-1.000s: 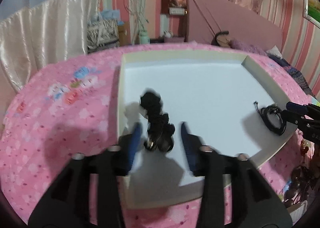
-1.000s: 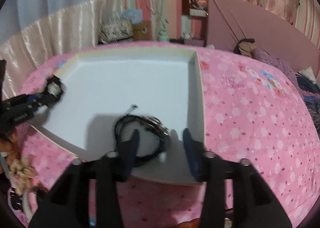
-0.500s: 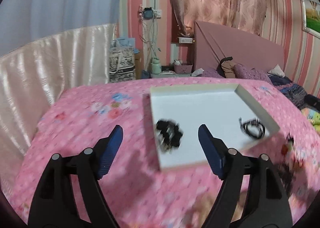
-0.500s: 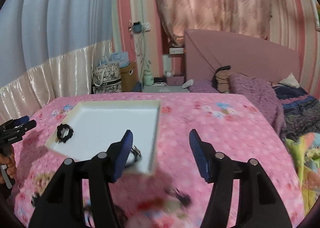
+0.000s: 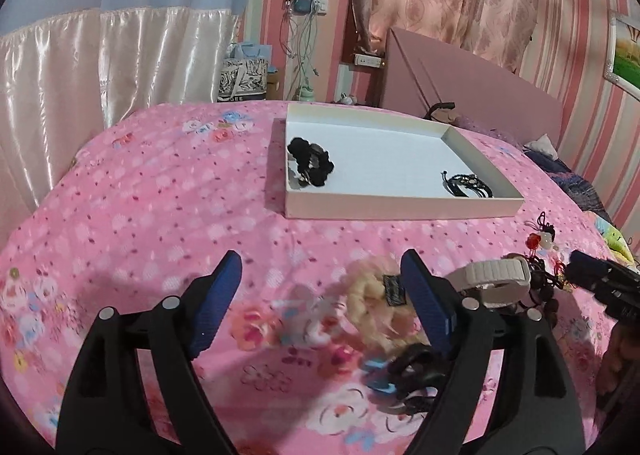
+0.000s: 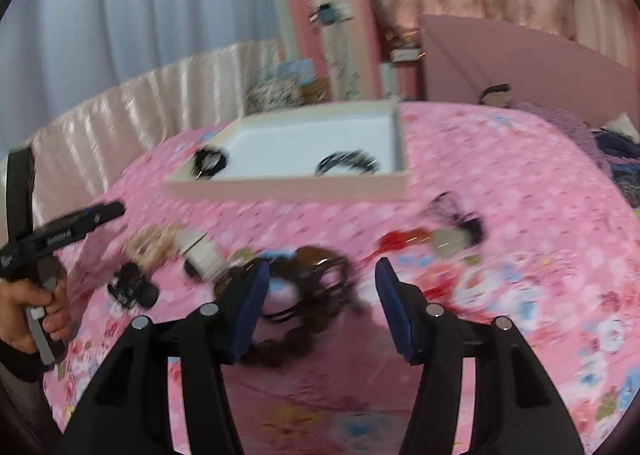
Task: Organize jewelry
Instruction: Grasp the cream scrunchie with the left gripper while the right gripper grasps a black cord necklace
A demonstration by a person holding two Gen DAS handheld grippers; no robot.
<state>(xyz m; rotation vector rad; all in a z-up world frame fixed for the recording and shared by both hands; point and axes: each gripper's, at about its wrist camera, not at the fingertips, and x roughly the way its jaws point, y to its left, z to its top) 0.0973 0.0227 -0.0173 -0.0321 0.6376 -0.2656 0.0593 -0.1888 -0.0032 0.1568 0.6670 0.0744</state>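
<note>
Hovering open and empty over the pink bedspread: left gripper, jaws just widened. Right gripper likewise open, gripping nothing, above blurred brown beads. In the white tray: black scrunchie at left, black cord bracelet at right. Loose pieces near the tray.

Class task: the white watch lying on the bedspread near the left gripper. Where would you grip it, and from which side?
Grip the white watch across its ribbed strap, coming from above: probably easiest, since the strap arches up off the bedspread.
</note>
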